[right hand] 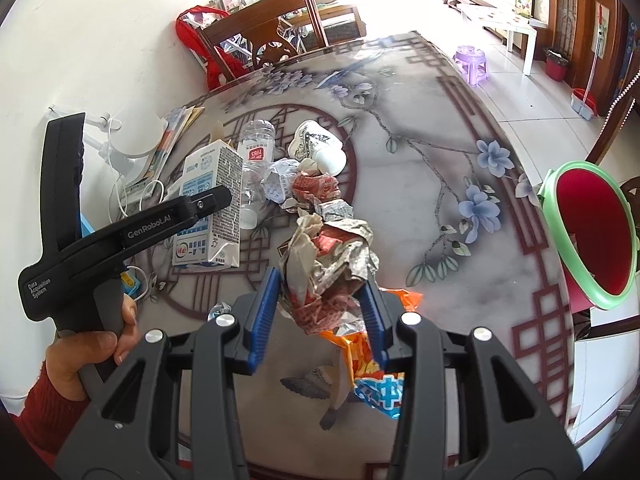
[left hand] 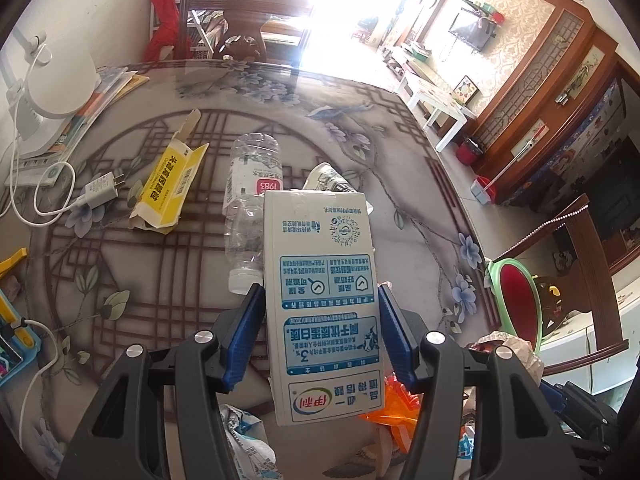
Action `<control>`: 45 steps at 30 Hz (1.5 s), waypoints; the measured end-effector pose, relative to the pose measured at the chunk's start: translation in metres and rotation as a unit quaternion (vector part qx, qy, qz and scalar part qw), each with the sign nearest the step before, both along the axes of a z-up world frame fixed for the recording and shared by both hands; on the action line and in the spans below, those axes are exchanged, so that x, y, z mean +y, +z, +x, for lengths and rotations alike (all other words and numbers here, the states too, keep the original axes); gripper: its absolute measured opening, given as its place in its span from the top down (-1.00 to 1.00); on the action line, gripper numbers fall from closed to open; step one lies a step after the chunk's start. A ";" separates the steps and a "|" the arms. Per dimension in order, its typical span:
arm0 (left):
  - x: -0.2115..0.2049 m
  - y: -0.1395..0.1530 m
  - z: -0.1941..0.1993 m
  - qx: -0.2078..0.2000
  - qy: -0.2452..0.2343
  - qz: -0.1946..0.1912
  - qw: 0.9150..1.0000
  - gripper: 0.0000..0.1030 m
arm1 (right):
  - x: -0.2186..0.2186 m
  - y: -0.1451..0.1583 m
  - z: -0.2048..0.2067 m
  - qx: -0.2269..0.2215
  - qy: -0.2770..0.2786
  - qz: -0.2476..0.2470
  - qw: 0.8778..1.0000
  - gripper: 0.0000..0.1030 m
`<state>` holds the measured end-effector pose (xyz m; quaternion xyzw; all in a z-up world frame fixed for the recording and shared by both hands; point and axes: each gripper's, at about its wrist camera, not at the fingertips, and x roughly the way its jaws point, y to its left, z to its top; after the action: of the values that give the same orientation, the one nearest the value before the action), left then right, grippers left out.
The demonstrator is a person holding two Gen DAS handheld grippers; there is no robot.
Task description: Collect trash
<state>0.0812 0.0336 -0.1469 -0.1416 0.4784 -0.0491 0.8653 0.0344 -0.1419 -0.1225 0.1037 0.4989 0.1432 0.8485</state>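
Note:
My left gripper (left hand: 320,300) is shut on a white and blue milk carton (left hand: 324,280) and holds it above the table; the carton also shows in the right wrist view (right hand: 212,208). My right gripper (right hand: 320,288) is shut on a crumpled red and white paper wrapper (right hand: 328,264). An empty clear plastic bottle (left hand: 250,196) lies behind the carton. A torn yellow box (left hand: 170,188) lies to its left. A red bin with a green rim (right hand: 588,236) stands off the table's right edge. An orange snack bag (right hand: 368,364) lies under the right gripper.
More crumpled wrappers (right hand: 308,188) and a white paper cup (right hand: 320,148) lie mid-table. A white charger with cable (left hand: 100,192), a white lamp base (left hand: 48,92) and books sit at the left. A wooden chair (left hand: 244,24) stands at the far edge. The table (right hand: 440,208) has a floral glass top.

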 end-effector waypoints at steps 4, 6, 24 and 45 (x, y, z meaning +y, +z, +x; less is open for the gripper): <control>-0.005 0.000 0.001 0.000 -0.005 0.001 1.000 -0.04 | -0.005 0.000 0.000 0.001 -0.004 0.000 1.000 0.23; -0.008 -0.001 0.001 0.001 -0.006 -0.001 1.000 -0.04 | -0.008 0.000 0.000 0.001 -0.005 -0.001 1.000 0.23; -0.048 -0.003 0.003 0.007 -0.033 0.001 0.999 -0.04 | -0.054 -0.005 0.001 0.007 -0.047 -0.002 0.999 0.23; -0.135 -0.014 0.025 0.025 -0.072 0.009 0.997 -0.04 | -0.180 -0.014 0.005 0.020 -0.145 -0.017 0.989 0.23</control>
<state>0.1066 -0.1017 -0.1609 -0.1001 0.5095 -0.1033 0.8484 0.0390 -0.3221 -0.1368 0.1628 0.4976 0.0083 0.8520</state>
